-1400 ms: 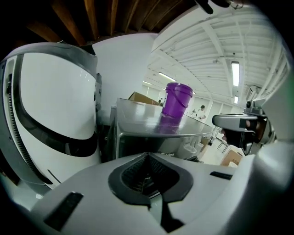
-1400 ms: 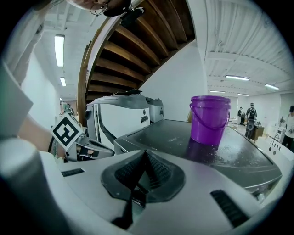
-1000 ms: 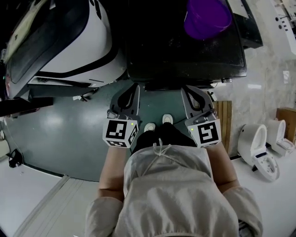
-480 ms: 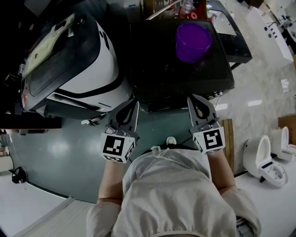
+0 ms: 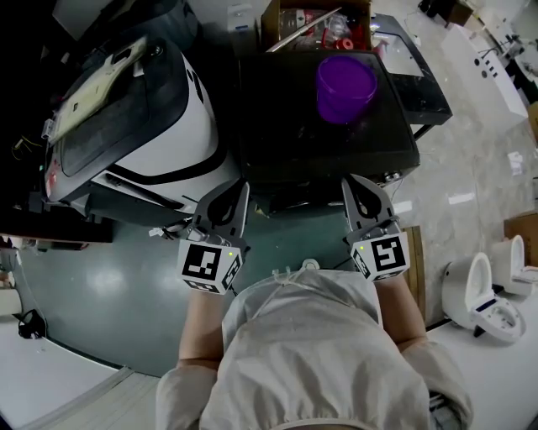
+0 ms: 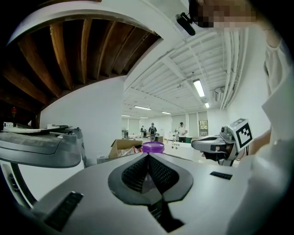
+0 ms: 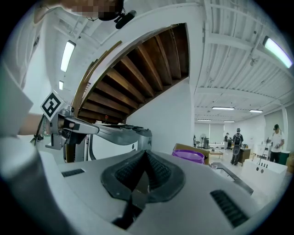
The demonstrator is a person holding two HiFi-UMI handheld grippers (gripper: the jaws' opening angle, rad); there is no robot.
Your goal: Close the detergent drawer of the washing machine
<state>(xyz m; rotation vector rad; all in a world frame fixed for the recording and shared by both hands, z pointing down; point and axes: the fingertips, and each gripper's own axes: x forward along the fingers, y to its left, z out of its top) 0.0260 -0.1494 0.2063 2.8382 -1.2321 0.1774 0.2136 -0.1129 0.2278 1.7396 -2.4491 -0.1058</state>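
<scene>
A white and black washing machine (image 5: 126,109) fills the upper left of the head view, with a black box-shaped appliance (image 5: 328,134) beside it. I cannot make out a detergent drawer on either. My left gripper (image 5: 239,186) is shut and empty, its tip near the gap between the two machines. My right gripper (image 5: 351,183) is also shut and empty, at the black appliance's front edge. The left gripper view shows shut jaws (image 6: 148,156), the white machine (image 6: 41,147) and the right gripper (image 6: 216,144). The right gripper view shows shut jaws (image 7: 145,152) and the left gripper (image 7: 82,126).
A purple bucket (image 5: 345,84) stands on the black appliance, and an open cardboard box (image 5: 315,21) lies behind it. White toilets (image 5: 492,290) and a wooden panel (image 5: 414,252) are at the right. The floor below is dark green. People stand far off in the hall (image 6: 182,131).
The head view has tilted up, so more of both machines shows. Both grippers have risen from near my feet to the machines' front edges, still shut.
</scene>
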